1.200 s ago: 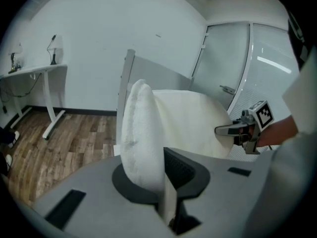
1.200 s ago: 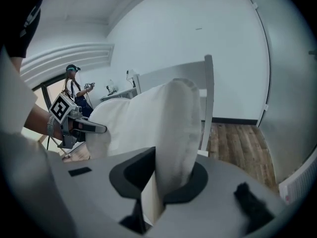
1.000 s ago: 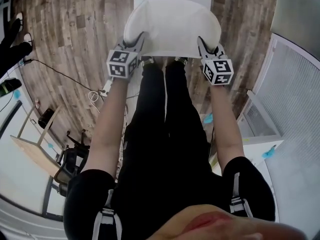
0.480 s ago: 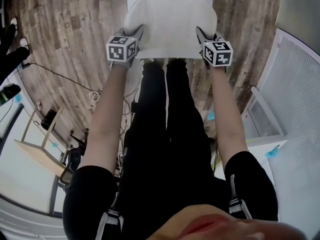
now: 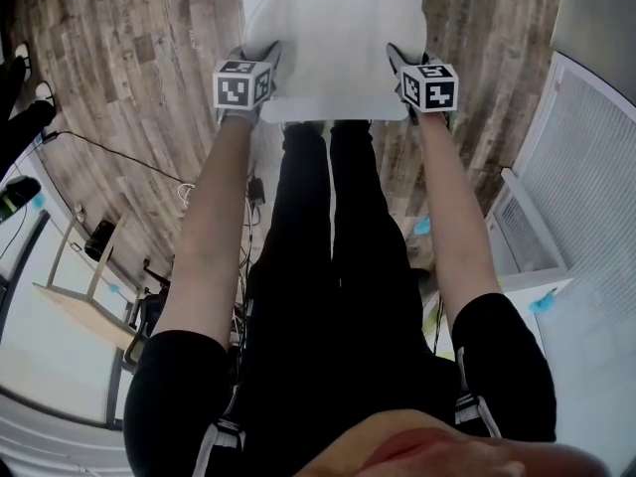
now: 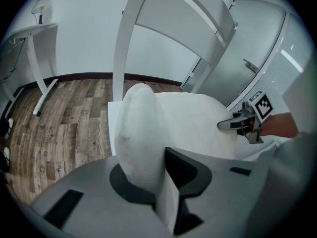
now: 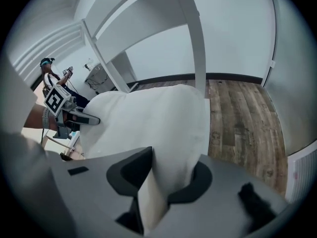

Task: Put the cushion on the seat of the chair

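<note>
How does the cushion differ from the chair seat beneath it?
The cushion is puffy with rounded edges; the chair seat is flat with a square corner. The cushion looks off-white; the chair seat is a brighter white. Both are pale and plain.

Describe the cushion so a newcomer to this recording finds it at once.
Start at the white chair standing on the wood floor just beyond the person's legs. The cushion is the white pad spread over its seat. Its puffy, rounded edges set it apart from the chair's flat, hard panels.
</note>
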`<state>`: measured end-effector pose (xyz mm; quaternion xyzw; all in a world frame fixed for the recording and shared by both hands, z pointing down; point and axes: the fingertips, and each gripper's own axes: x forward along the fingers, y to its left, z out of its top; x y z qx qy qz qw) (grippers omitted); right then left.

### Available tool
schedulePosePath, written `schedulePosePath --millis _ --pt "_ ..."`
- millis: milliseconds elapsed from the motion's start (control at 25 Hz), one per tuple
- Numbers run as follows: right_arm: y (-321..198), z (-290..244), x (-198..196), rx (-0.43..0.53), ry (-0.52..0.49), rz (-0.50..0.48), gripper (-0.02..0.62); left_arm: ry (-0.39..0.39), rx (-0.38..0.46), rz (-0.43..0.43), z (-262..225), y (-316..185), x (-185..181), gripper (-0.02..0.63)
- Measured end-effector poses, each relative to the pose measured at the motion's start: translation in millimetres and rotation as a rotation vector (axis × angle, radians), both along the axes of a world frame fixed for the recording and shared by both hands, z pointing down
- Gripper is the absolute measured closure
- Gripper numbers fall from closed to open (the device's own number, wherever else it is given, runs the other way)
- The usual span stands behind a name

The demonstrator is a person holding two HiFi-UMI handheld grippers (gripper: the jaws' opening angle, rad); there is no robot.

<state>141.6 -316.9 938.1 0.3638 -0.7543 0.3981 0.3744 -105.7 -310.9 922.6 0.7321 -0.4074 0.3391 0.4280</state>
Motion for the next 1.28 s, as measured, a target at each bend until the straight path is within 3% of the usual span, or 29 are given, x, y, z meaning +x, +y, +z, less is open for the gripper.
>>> schedulePosePath --millis 200,720,920,1280 --pt "-6.1 14.6 8.8 0.010 0.079 -0.019 0.422 -0.055 0.001 0.040 12.7 -7.9 -1.7 0.496" --pt "-7.2 35.1 29.5 -0.037 0.147 0.040 0.325 -0.099 -0.028 -0.050 33.9 -15.1 -18.7 0.379" --pt "-7.9 40.5 37.0 -0.048 0.170 0.047 0.281 -0.133 -0.023 -0.076 37.9 -16.7 -33.0 0.288" --pt "-12.1 21.1 46.0 -0.025 0.167 0.077 0.273 -0.199 0.032 -0.106 26.0 -15.7 -52.0 0.241"
